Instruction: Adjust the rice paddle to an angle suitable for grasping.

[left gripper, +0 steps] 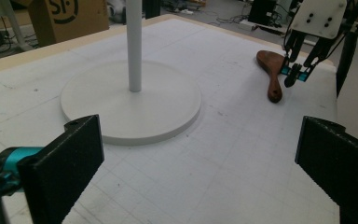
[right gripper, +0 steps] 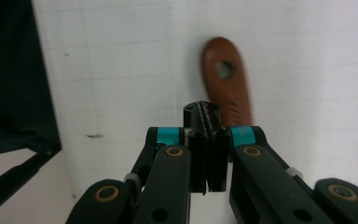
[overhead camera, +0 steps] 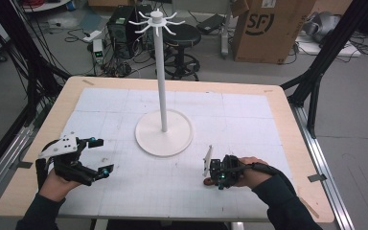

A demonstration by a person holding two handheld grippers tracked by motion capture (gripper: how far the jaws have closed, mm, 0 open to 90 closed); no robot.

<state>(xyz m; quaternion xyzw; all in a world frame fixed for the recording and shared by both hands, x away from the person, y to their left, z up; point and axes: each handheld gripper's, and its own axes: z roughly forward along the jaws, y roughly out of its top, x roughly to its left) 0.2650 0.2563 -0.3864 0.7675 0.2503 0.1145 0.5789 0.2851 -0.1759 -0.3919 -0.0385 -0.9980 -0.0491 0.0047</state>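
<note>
a white gridded mat (overhead camera: 124,110) is spread over the wooden table (overhead camera: 72,88), and a white stand (overhead camera: 163,129) with a round base, a tall pole and a ring of hooks at its top is set near the middle of the mat. the left gripper (overhead camera: 98,157) is held by the person's left hand (overhead camera: 57,184) at the near left of the mat, well apart from the stand's base; its jaws are spread wide with nothing between them, as is seen in the left gripper view, where the two black jaws stand far apart at the bottom corners. the right gripper (overhead camera: 210,178) is held in the right hand (overhead camera: 251,175) at the near right of the mat, tipped down toward the surface. in the right gripper view its jaws are pressed together with no visible gap, and nothing can be seen caught between them. a brown wooden utensil (right gripper: 227,81) with a hole through its handle end is lying flat on the mat just beside and beyond the closed jaws; whether it is touched by them cannot be told. in the left gripper view the same wooden utensil (left gripper: 271,70) is seen on the far right of the mat, with the right gripper (left gripper: 294,77) lowered right next to its handle.
</note>
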